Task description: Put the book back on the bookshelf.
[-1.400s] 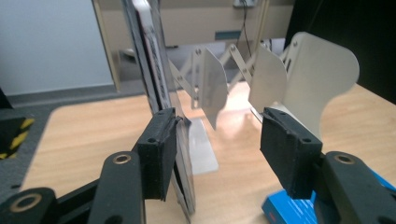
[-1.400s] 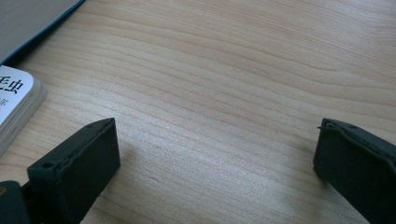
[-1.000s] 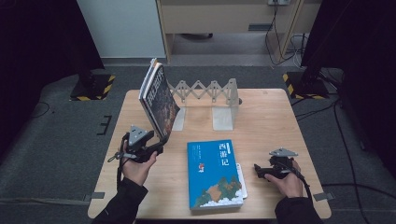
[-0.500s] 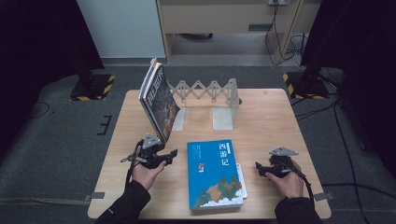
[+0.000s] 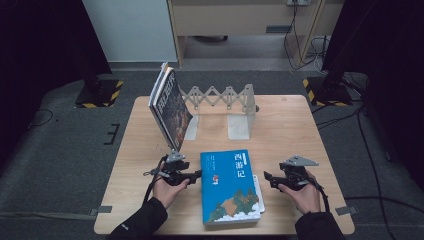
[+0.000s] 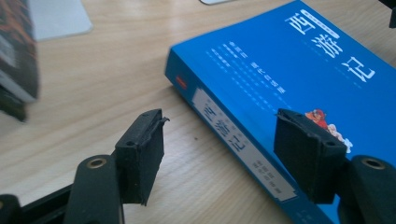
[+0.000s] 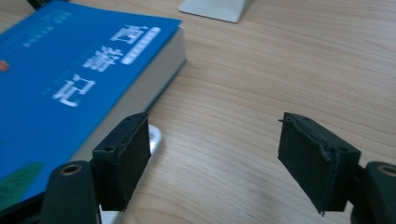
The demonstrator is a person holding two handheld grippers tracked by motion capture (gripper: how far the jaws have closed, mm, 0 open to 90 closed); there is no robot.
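Two claws flank blue book (image 5: 230,186) flat on surface (image 5: 290,125); left claw (image 5: 196,175) nearer spine, just opening; right claw (image 5: 267,178) just narrowing; both empty.

I can read 西游记 in big white characters on the cover of the blue book (image 5: 229,185), and again, smaller, on its spine label. The fine print under the title and the dark book (image 5: 171,112)'s cover are too blurry for me to make out.

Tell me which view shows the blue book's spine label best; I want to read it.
The left gripper view: the blue book lies close, its white spine label facing the camera. The high view shows the whole cover, not the spine. The right gripper view shows the cover and page edge.
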